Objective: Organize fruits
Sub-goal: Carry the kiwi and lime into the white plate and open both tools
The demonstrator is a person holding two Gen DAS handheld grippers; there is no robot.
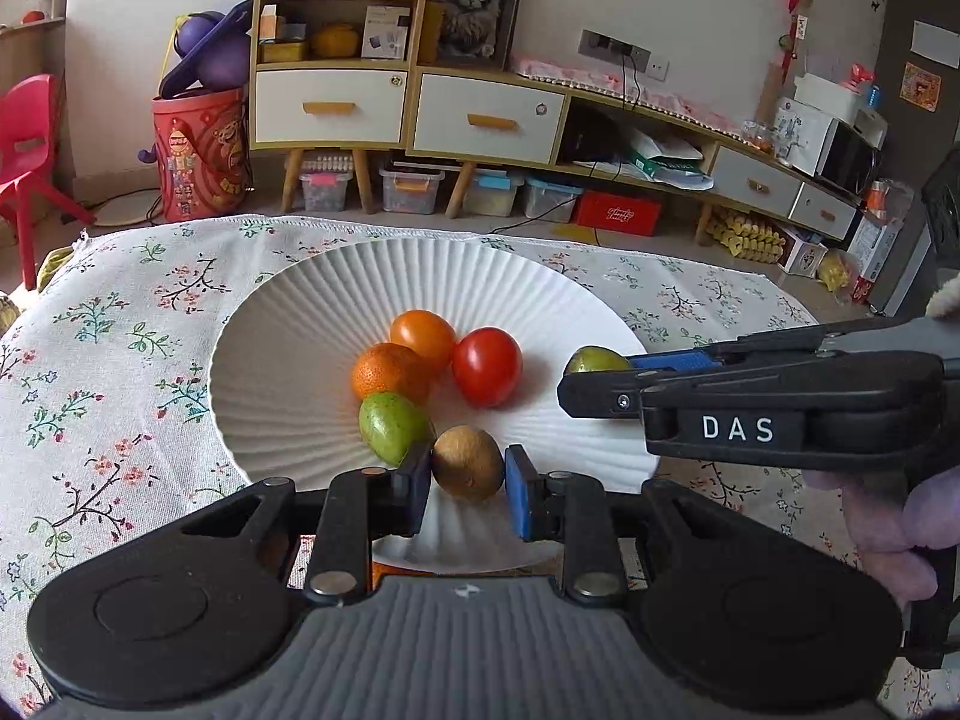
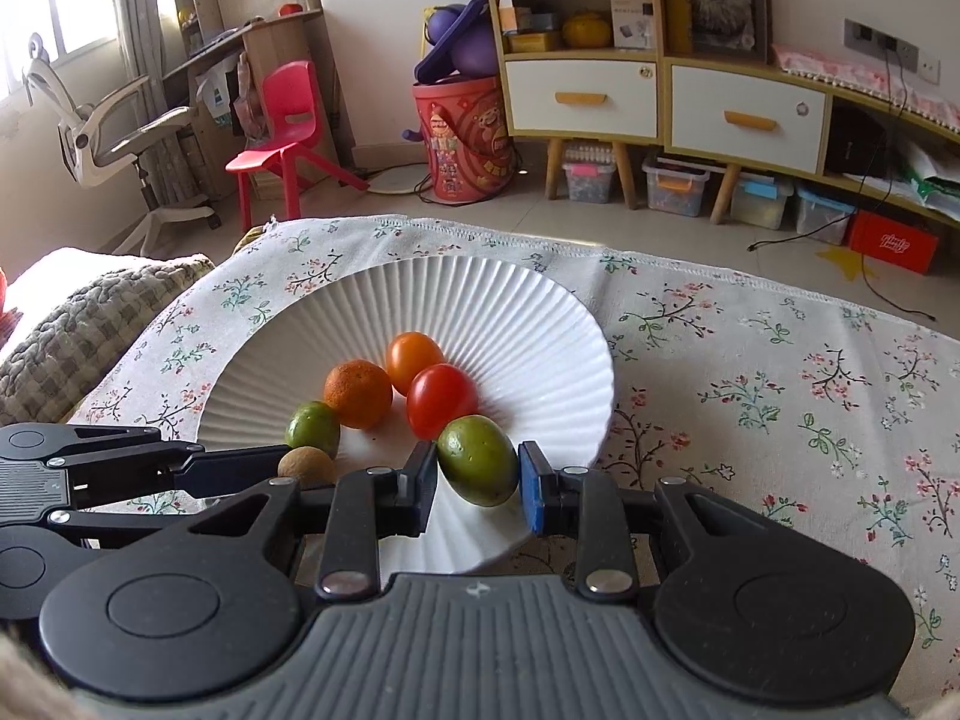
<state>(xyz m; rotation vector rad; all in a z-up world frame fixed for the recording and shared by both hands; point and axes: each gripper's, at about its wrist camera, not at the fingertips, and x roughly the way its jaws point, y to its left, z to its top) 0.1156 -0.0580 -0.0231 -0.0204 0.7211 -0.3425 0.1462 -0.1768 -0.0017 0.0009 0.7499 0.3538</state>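
A white ribbed plate (image 1: 288,324) (image 2: 540,324) lies on the flowered cloth. On it lie an orange tomato (image 1: 423,333), a mandarin (image 1: 390,375), a red tomato (image 1: 487,365) and a green fruit (image 1: 393,426). My left gripper (image 1: 468,489) has its pads on both sides of a brown kiwi (image 1: 468,462) over the plate's near rim. My right gripper (image 2: 477,480) has its pads against a second green fruit (image 2: 478,467) over the plate's near right part; that fruit shows in the left wrist view (image 1: 591,359) too.
The flowered cloth (image 2: 780,396) covers the table. A knitted cushion (image 2: 78,324) lies at its left edge. Beyond the table stand a red stool (image 2: 288,132), a red bin (image 2: 471,138) and a wooden cabinet (image 2: 660,96).
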